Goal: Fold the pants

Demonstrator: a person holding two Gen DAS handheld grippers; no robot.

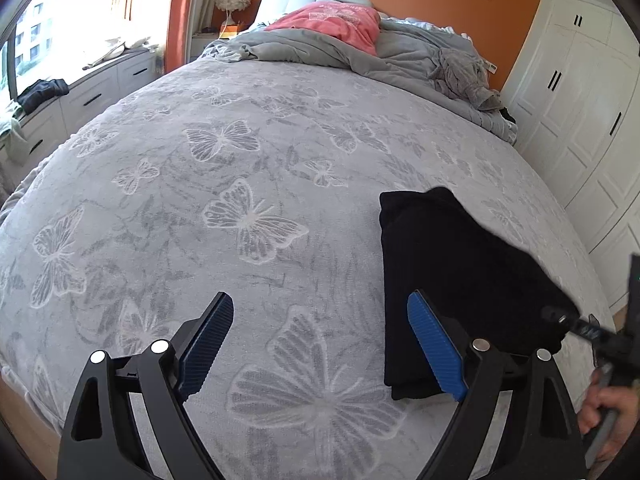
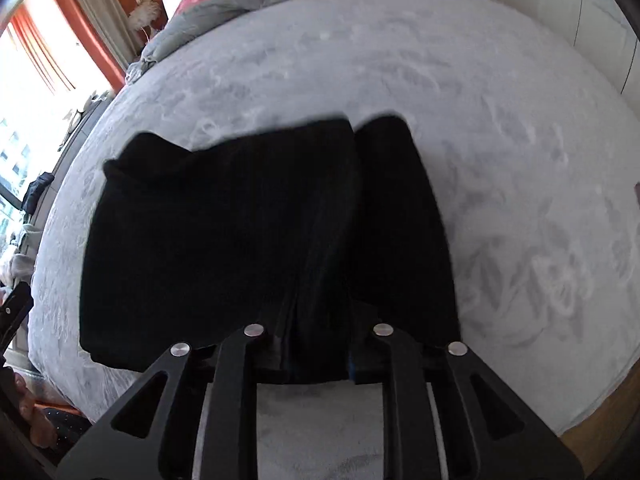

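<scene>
The black pants (image 1: 452, 276) lie folded on the grey butterfly blanket (image 1: 240, 184), to the right in the left wrist view. My left gripper (image 1: 320, 344) is open and empty, hovering over the blanket just left of the pants, its right blue pad (image 1: 434, 344) at the pants' edge. In the right wrist view the pants (image 2: 240, 232) fill the middle, and my right gripper (image 2: 318, 344) is shut on their near edge, its fingertips hidden in the black cloth. The right gripper also shows at the far right of the left wrist view (image 1: 560, 316), touching the pants.
A rumpled grey duvet (image 1: 360, 52) and a pink pillow (image 1: 336, 24) lie at the head of the bed. White wardrobes (image 1: 580, 100) stand to the right. A low drawer unit (image 1: 92, 92) with clothes runs under the window on the left.
</scene>
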